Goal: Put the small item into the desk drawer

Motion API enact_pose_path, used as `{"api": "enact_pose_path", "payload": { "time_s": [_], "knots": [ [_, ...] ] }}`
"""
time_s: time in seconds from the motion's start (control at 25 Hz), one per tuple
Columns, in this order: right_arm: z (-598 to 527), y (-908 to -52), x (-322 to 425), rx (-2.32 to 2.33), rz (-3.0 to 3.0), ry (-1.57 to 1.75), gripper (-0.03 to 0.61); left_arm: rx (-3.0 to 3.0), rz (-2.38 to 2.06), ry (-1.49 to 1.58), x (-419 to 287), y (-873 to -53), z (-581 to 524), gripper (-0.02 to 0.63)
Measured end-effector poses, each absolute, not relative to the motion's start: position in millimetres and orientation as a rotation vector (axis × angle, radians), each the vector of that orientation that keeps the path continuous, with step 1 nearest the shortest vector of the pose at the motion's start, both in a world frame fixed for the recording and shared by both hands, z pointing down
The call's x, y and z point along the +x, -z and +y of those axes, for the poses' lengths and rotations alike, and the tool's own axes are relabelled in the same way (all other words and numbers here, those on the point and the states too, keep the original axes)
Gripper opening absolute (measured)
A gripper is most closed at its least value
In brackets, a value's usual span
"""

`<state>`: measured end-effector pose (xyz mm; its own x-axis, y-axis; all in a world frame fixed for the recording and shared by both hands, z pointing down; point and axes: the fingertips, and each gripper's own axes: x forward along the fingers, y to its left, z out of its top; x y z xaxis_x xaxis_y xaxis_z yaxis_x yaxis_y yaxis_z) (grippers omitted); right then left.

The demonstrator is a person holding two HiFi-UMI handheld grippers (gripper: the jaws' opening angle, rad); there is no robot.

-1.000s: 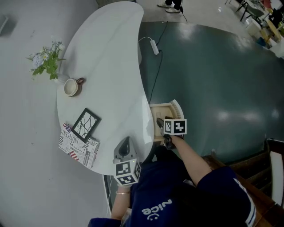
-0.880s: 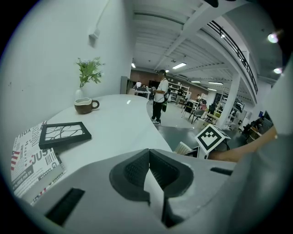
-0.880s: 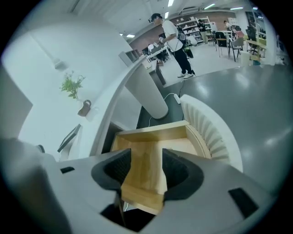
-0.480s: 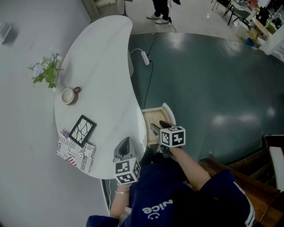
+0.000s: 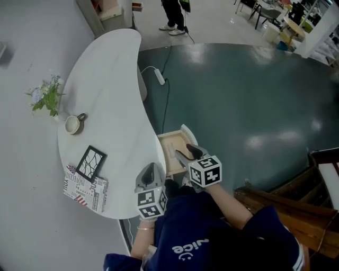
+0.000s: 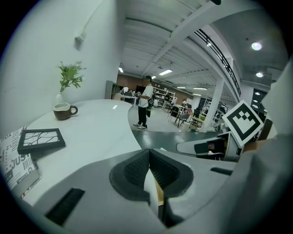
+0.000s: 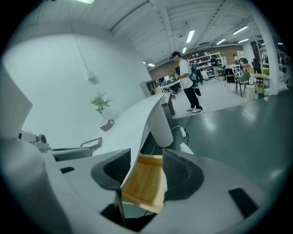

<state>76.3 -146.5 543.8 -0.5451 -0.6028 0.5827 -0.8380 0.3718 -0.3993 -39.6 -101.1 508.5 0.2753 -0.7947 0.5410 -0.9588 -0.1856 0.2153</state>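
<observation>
The wooden desk drawer [image 5: 169, 144] stands pulled out from the white curved desk [image 5: 111, 95]. My right gripper [image 5: 184, 151] hovers over the drawer's near end, open, with nothing between its fingers. In the right gripper view the drawer [image 7: 144, 180] shows bare wood between the jaws of that gripper [image 7: 145, 167]. No small item shows in any view. My left gripper [image 5: 150, 170] rests over the desk's near edge, shut, with nothing seen in it. In the left gripper view its pads meet [image 6: 149, 167].
On the desk are a mug [image 5: 71, 123], a vase of flowers [image 5: 45, 95], a black picture frame [image 5: 91, 163] and a printed paper [image 5: 85, 182]. A power strip [image 5: 159, 75] lies on the dark floor. Wooden furniture [image 5: 286, 196] stands at right. A person [image 5: 175, 13] stands far off.
My right gripper has drawn back from inside the drawer toward the person's body. The head view has shifted, so the desk sits further left. The left gripper has stayed put.
</observation>
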Motion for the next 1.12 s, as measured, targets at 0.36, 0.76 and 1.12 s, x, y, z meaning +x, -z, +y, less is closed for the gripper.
{"api": "enact_pose_path", "payload": {
  "time_s": [0.36, 0.76, 1.12],
  "knots": [
    [-144, -504, 107, 1.378, -2.337, -0.766, 0.222, 2.165, -1.557, -0.407, -18, -488, -110, 0.005],
    [-130, -477, 121, 1.459, -2.333, -0.626, 0.221, 2.281, -1.483, -0.348, 7, -472, -117, 0.005],
    [-121, -471, 123, 1.508, -2.321, -0.568, 0.083, 2.323, -1.458, -0.344, 13, -468, -115, 0.005]
  ]
}}
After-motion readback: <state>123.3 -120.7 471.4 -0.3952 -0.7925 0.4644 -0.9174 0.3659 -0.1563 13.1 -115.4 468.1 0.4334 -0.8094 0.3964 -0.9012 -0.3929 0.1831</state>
